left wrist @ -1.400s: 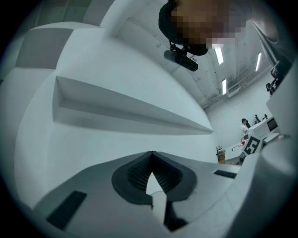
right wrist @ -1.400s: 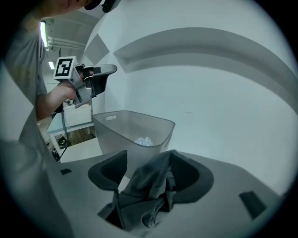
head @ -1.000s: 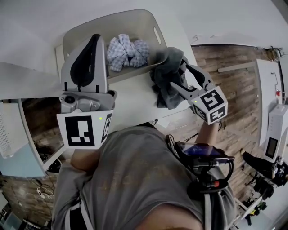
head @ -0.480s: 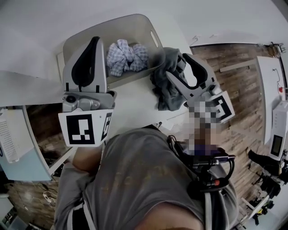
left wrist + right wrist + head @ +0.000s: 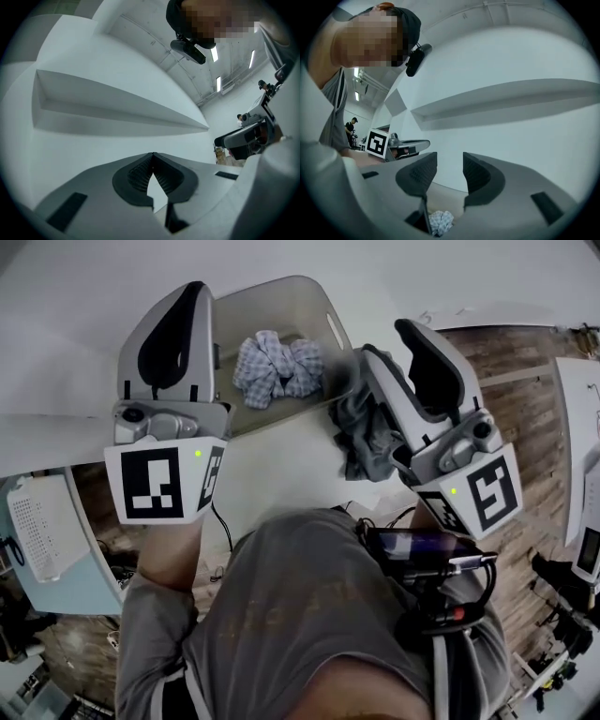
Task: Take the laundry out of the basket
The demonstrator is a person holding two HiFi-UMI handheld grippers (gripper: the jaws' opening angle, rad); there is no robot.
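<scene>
Left gripper [image 5: 152,158]: jaws together, nothing between. Right gripper [image 5: 450,165]: jaws apart, have just been closing, empty. 1 checkered cloth [image 5: 277,367] inside basket [image 5: 281,292]. 1 grey garment [image 5: 367,444] on table [image 5: 272,470], just beside basket.

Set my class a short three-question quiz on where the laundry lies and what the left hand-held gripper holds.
1. True or false: the checked cloth lies inside the basket.
2. Where is the grey garment? A) in the basket B) on the white table beside the basket C) on the floor
3. What does the left hand-held gripper hold?
Key: 1 true; 2 B; 3 nothing, its jaws are shut together and empty.
</scene>
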